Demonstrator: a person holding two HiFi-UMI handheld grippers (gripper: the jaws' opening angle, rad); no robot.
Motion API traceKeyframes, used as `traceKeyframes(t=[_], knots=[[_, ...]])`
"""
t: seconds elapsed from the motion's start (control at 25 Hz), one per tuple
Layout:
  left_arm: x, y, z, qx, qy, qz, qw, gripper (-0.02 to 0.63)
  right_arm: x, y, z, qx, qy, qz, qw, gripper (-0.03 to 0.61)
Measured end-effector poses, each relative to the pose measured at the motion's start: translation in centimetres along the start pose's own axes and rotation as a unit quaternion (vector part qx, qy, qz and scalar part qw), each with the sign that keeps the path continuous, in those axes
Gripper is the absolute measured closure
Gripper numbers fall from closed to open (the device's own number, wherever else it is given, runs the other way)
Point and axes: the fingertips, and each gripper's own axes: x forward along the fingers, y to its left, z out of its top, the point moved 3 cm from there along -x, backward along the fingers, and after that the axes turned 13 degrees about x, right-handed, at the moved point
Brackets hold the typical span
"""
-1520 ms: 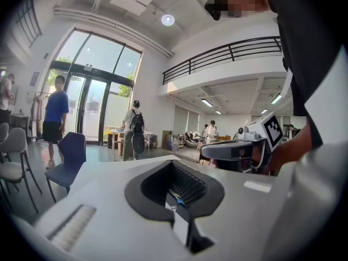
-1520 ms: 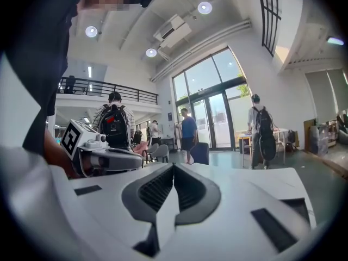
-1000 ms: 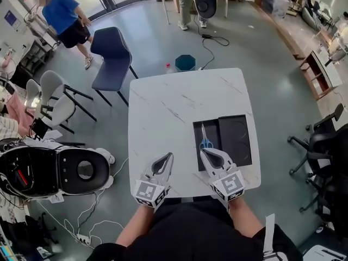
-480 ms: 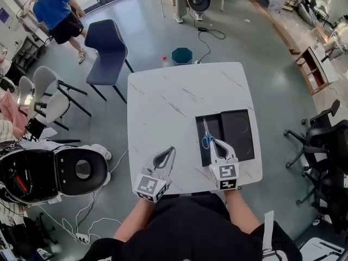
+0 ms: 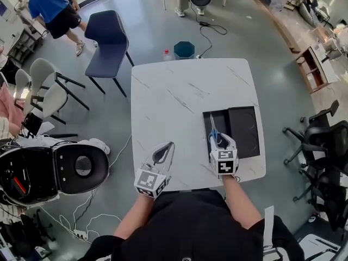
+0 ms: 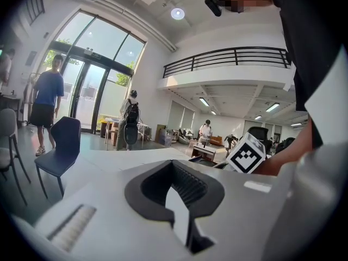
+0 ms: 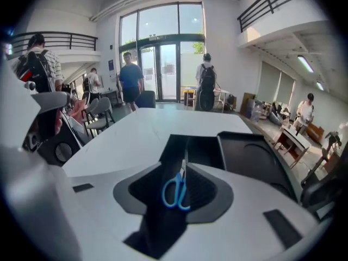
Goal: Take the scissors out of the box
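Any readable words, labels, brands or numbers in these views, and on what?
No readable text in any view.
Cubes on the left gripper and right gripper: square marker patterns only, no words or numbers.
Scissors and box: no print visible.

Large open-plan office or lab hall: tall glass entrance doors (image 7: 163,53), a railed mezzanine balcony (image 6: 225,57), scattered office chairs (image 5: 111,37), a white marble-patterned table (image 5: 179,105), people (image 5: 51,4) standing about.
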Motion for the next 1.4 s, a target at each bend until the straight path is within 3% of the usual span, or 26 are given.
traceKeyframes(t=[0.36, 0.88, 1.4], knots=[[-1.5, 2.1, -0.7, -0.014, -0.009, 0.004, 0.9998, 0.604, 3.0, -1.1, -2.4, 0.041, 0.074, -0.057, 0.995, 0.472], [-1.6, 3.8, -1.2, -0.038, -0.028, 0.011, 0.9988, 0.604, 6.3, -2.5, -4.6, 0.083, 0.18, -0.082, 0.977, 0.468], [-2.0, 3.9, -1.1, -0.04, -0.029, 0.012, 0.9987, 0.604, 6.4, -2.7, -4.7, 0.073, 0.191, -0.081, 0.975, 0.482]])
